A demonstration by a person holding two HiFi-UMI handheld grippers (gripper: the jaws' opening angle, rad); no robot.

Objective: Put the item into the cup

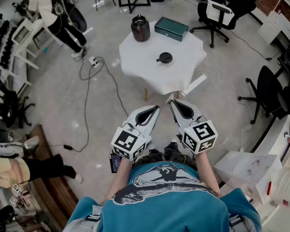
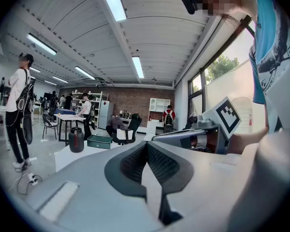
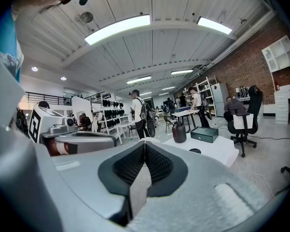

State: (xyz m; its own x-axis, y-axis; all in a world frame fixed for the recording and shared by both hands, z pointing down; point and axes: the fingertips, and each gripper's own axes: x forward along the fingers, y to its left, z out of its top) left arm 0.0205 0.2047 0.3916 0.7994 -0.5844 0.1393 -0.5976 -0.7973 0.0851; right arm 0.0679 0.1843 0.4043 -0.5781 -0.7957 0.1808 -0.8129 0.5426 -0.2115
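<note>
Left gripper (image 1: 155,109) and right gripper (image 1: 173,103) fingers are closed on nothing; the small black item (image 1: 164,58) on the table (image 1: 183,76) at twelve o'clock, cup (image 1: 140,28) at its eleven, looks light, rigid, best pinched by its knob

Dark cup (image 1: 140,28) upright on white table (image 1: 135,64), small black item (image 1: 164,58) nearby

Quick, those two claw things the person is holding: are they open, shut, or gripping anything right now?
Left gripper: shut, jaws together, holding nothing.
Right gripper: shut, jaws together, holding nothing.
</note>
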